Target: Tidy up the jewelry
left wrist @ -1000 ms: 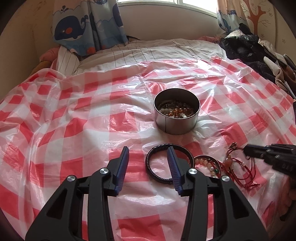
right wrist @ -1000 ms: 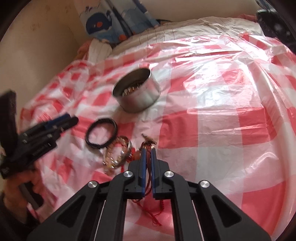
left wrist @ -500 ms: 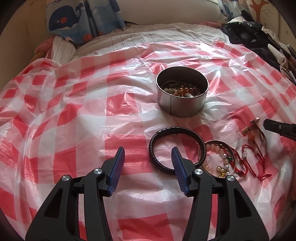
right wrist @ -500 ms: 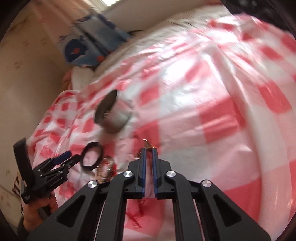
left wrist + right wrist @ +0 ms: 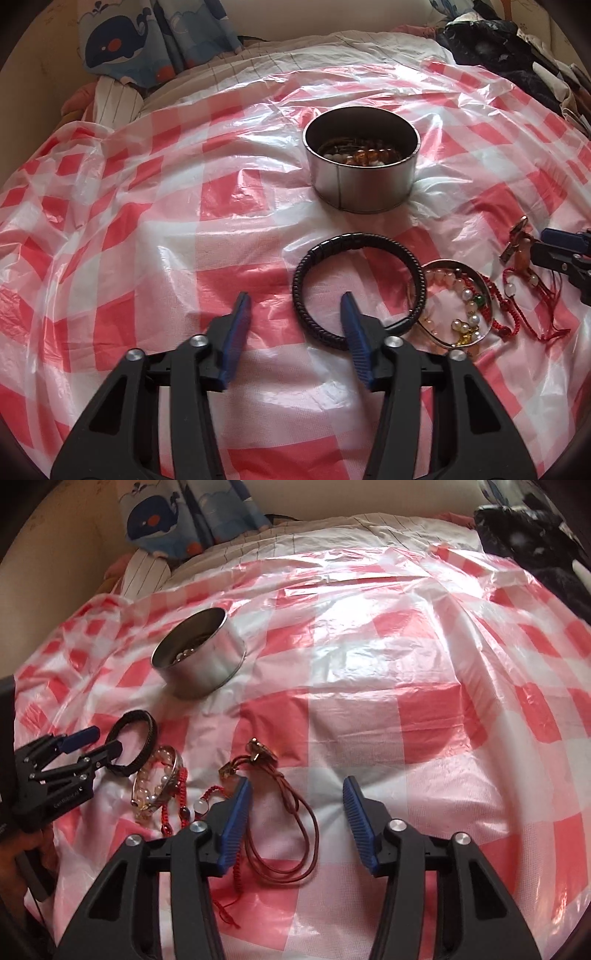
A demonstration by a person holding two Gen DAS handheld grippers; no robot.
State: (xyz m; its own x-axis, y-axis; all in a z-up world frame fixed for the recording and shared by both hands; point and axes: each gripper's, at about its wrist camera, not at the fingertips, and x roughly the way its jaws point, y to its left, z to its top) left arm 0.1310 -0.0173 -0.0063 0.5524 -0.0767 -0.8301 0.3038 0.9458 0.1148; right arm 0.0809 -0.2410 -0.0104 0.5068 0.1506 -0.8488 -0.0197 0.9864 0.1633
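Daylight is falling on a red-and-white checked plastic sheet [image 5: 155,229] covering the bed; a whale-print blue curtain [image 5: 155,33] is hanging at its far edge.

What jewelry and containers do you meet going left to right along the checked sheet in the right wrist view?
Black braided bracelet → bead bracelets → brown cord necklace. The metal tin sits farther back, above the bracelets.

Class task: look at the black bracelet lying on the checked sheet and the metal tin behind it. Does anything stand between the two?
Nothing visible does. Only bare checked sheet lies between the black bracelet and the metal tin; the other jewellery sits off to the bracelet's right.
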